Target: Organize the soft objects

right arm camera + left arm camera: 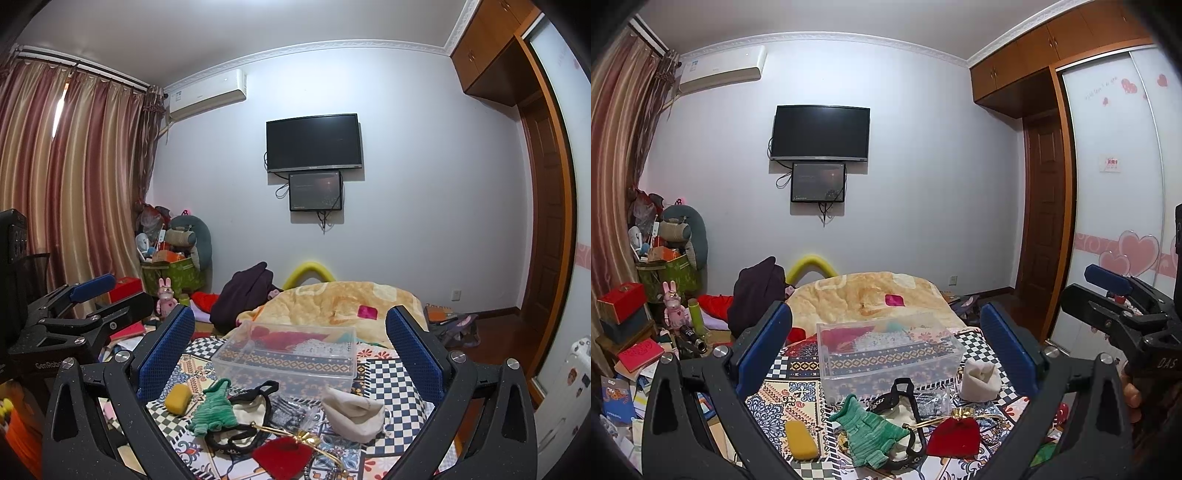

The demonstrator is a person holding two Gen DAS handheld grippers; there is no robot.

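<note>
A clear plastic box (pixel 886 354) (pixel 288 356) sits on the patterned bed cover, with red and pale cloth items inside. In front of it lie a yellow sponge (pixel 800 440) (pixel 178 398), a green knitted garment (pixel 871 434) (pixel 214 410), a cream bag with black straps (pixel 901 410) (pixel 255 406), a red velvet pouch (pixel 955 437) (pixel 282 456) and a white cloth pouch (pixel 980 380) (pixel 354 411). My left gripper (pixel 886 347) is open and empty above them. My right gripper (pixel 290 350) is open and empty too, and shows at the right of the left wrist view (pixel 1108 291).
A beige blanket (pixel 871 295) (pixel 343 299) with a pink item (pixel 894 300) lies behind the box. A dark garment (pixel 757 295) is heaped at the bed's left. Boxes, books and toys (pixel 646 325) clutter the floor at left. A wardrobe (pixel 1115 184) stands right.
</note>
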